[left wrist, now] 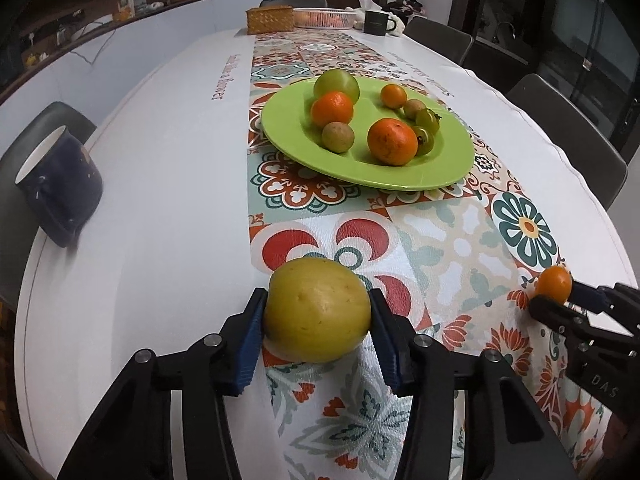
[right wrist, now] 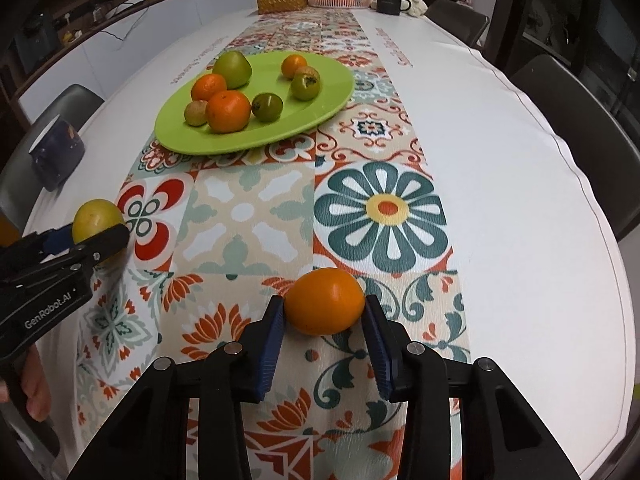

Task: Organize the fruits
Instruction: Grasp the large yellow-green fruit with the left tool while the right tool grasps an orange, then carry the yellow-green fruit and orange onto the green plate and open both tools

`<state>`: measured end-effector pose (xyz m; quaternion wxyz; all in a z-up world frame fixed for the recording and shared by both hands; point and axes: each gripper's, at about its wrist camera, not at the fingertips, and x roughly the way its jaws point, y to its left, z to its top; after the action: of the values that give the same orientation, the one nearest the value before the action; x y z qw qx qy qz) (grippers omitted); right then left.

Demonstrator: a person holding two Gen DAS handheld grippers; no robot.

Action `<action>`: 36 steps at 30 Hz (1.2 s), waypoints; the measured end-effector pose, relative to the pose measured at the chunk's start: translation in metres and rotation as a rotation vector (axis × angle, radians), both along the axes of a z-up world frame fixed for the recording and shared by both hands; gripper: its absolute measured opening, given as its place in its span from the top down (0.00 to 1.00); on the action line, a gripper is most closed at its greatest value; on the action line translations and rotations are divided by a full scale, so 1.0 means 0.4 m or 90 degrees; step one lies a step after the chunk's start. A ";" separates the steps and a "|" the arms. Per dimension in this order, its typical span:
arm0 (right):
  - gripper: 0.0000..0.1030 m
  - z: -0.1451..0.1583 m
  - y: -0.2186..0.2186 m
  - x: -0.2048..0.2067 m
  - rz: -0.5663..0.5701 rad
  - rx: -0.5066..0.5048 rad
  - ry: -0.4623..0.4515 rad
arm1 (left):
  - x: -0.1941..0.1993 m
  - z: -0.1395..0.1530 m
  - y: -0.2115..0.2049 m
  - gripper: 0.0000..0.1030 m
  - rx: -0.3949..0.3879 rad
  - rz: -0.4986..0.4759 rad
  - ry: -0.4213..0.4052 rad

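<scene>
My left gripper (left wrist: 318, 312) is shut on a yellow-green fruit (left wrist: 318, 308) just above the patterned runner; it also shows in the right wrist view (right wrist: 96, 220). My right gripper (right wrist: 325, 308) is shut on an orange fruit (right wrist: 325, 306), seen small in the left wrist view (left wrist: 554, 284). A green plate (left wrist: 400, 172) (right wrist: 176, 136) lies further along the runner. It holds several fruits: oranges (left wrist: 392, 142) (right wrist: 228, 111), a green apple (left wrist: 336, 84) (right wrist: 232, 64) and small green and brown fruits (left wrist: 338, 137).
A dark blue mug (left wrist: 60, 184) (right wrist: 54, 152) stands at the table's left edge. A wicker basket (left wrist: 270, 19), a pink tray (left wrist: 326, 17) and a black mug (left wrist: 376, 22) stand at the far end. Chairs (left wrist: 568, 136) line the right side.
</scene>
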<state>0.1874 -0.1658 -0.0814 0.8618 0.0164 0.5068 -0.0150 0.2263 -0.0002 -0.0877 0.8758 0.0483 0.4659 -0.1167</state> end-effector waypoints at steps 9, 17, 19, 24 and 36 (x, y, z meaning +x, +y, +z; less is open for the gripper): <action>0.61 0.020 0.010 0.003 0.027 0.004 -0.036 | -0.006 0.005 -0.009 0.53 0.003 -0.007 0.002; 0.61 0.040 0.001 -0.001 0.037 0.014 -0.059 | -0.039 0.039 -0.011 0.53 -0.009 0.001 -0.009; 0.61 0.047 -0.002 -0.005 0.040 0.018 -0.066 | -0.047 0.048 -0.009 0.53 -0.014 0.004 -0.013; 0.61 0.070 -0.002 -0.015 0.053 0.024 -0.087 | -0.068 0.079 -0.008 0.53 -0.023 0.012 -0.027; 0.61 0.137 -0.010 -0.029 0.098 0.051 -0.137 | -0.112 0.165 -0.025 0.53 -0.033 0.019 -0.073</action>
<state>0.1756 -0.1698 -0.0266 0.9083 0.0136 0.4117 0.0733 0.1816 -0.0103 -0.0216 0.9039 0.0248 0.4120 -0.1125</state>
